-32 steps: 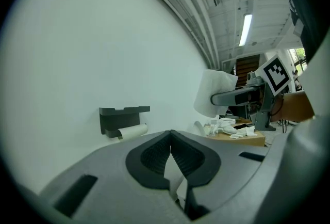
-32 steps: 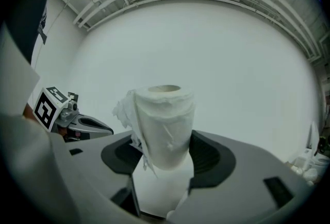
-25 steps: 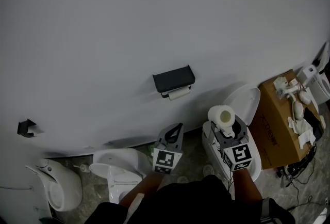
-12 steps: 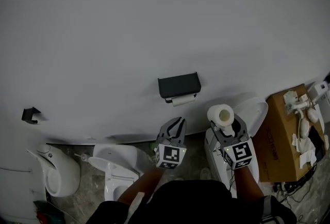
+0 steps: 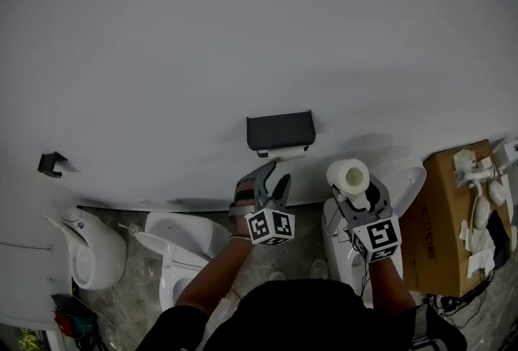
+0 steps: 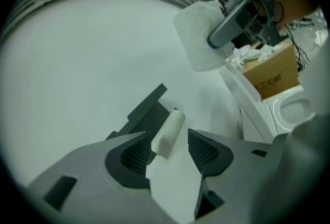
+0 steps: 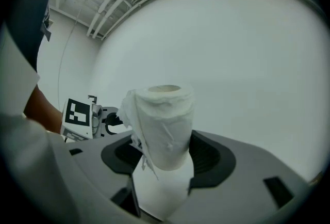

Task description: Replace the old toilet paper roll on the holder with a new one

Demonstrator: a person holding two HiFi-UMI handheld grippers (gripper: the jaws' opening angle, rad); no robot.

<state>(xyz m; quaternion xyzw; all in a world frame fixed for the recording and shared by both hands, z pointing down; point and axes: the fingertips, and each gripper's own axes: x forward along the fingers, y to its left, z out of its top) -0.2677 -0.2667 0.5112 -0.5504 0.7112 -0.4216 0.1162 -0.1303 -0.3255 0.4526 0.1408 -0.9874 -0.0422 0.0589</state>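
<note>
The black holder (image 5: 279, 129) is fixed to the pale wall (image 5: 243, 34), and the old roll (image 5: 282, 153) sits along its underside, thin and white, nearly used up. The left gripper (image 5: 275, 175) is raised towards it, with its tips just below and a little left of the roll in the head view. Its fingers have just been opening and now stand wide apart. In the left gripper view the old roll (image 6: 167, 132) shows in the gap between the left gripper's (image 6: 169, 141) fingers, under the holder (image 6: 147, 112), and the pads are not pressing on it.

The right gripper (image 5: 358, 194) is held up to the right of the holder, near it but apart, with its fingers clamped on the new roll (image 5: 348, 176). That roll stands upright in the grip (its hollow core faces up), and in the right gripper view a loose torn edge of paper hangs down the left side of the new roll (image 7: 164, 125), between the right gripper's (image 7: 165, 152) dark pads.

Below, a white toilet (image 5: 174, 248) stands on the floor at left, and a cardboard box (image 5: 445, 212) with white odds and ends on it is at the right
</note>
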